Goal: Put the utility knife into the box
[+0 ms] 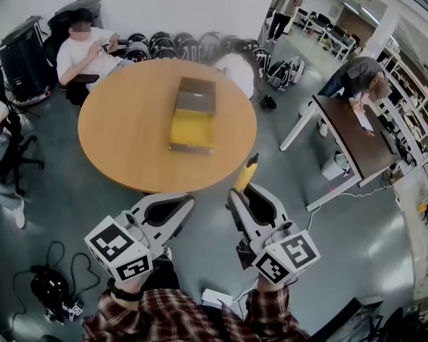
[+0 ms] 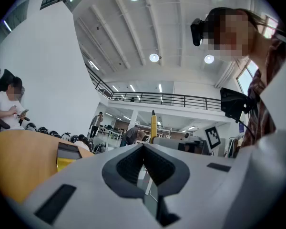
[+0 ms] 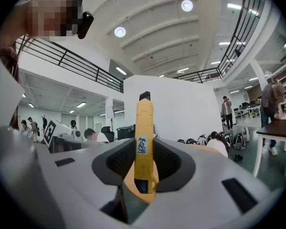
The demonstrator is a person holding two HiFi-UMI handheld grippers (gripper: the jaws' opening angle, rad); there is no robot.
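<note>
A yellow utility knife (image 1: 246, 173) (image 3: 144, 142) stands upright between the jaws of my right gripper (image 1: 237, 197) (image 3: 144, 168), which is shut on its lower body. The knife's tip also shows in the left gripper view as a thin yellow utility knife (image 2: 153, 126). An open box (image 1: 192, 112) with a yellow inside and a brown lid lies on the round wooden table (image 1: 121, 130), ahead of both grippers. My left gripper (image 1: 177, 206) (image 2: 144, 151) is shut with nothing in it. Both grippers hang in the air short of the table's near edge.
A seated person (image 1: 85, 52) is behind the table at the left, with several bags (image 1: 192, 45) on the floor behind. A dark desk (image 1: 360, 137) with a person leaning over it stands at the right. Cables and a device (image 1: 50, 287) lie on the floor at lower left.
</note>
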